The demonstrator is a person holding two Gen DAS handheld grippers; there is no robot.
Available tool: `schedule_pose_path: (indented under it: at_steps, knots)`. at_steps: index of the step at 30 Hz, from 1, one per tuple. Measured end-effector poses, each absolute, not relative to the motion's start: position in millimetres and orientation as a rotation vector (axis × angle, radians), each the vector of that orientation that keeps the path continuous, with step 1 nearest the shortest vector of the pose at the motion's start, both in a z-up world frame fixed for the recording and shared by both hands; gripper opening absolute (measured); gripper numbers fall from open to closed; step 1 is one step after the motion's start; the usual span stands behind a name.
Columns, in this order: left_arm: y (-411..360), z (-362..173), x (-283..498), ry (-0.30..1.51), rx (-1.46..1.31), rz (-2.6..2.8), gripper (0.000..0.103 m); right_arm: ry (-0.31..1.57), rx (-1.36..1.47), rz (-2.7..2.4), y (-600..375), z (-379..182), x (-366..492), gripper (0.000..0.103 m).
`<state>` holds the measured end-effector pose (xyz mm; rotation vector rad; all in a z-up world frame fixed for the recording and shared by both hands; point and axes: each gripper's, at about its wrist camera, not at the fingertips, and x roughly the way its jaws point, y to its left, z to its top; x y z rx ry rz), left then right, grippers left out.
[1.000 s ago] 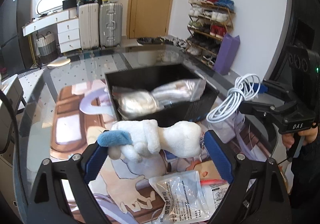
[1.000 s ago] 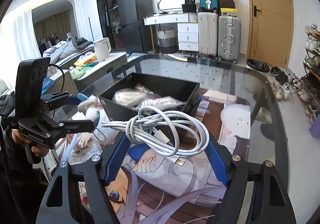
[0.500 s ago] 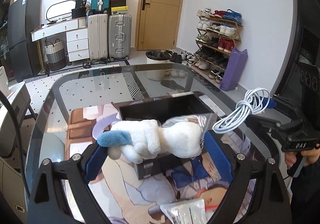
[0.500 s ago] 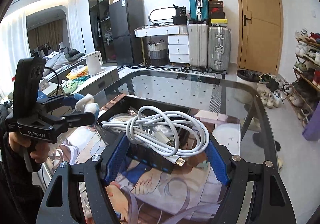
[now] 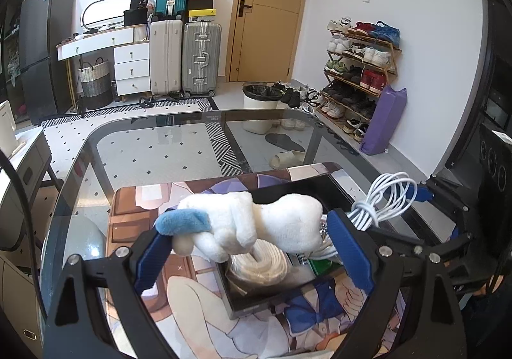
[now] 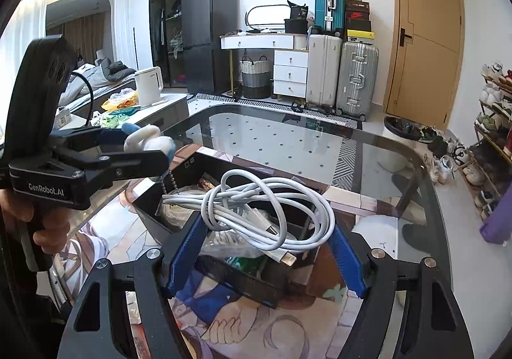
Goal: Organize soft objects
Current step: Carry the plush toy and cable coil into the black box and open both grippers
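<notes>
My left gripper (image 5: 252,250) is shut on a white plush toy (image 5: 256,224) with a blue ear, held crosswise between the blue pads above the near end of a black box (image 5: 243,304). The box holds a coiled white rope (image 5: 259,266) and plastic packets. My right gripper (image 6: 265,247) is shut on a bundled white cable (image 6: 256,211), also over the black box (image 6: 224,272). In the left wrist view the cable (image 5: 384,199) shows at the right. From the right wrist view, the left gripper (image 6: 137,151) with the plush toy (image 6: 147,138) hangs at the left.
The box stands on a printed mat (image 5: 192,295) on a glass table (image 5: 160,147). A hand (image 6: 35,218) holds the left tool's grip. Suitcases (image 5: 185,55), a shoe rack (image 5: 361,71), a bin (image 5: 259,106) and a door stand beyond the table.
Both grippers have moved forward and a little up to hang over the black box, each keeping its hold. The box has slid from the middle of both views down under the fingers.
</notes>
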<state>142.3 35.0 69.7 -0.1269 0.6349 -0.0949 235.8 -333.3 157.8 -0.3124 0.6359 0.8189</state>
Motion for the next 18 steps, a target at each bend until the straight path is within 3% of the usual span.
schedule_pose_path:
  at_steps: [18]
  knots:
    - [32.8,61.0,174.1,0.665,-0.136,-0.099,0.092,0.667,-0.344,0.847,-309.2,132.7,261.5,0.078]
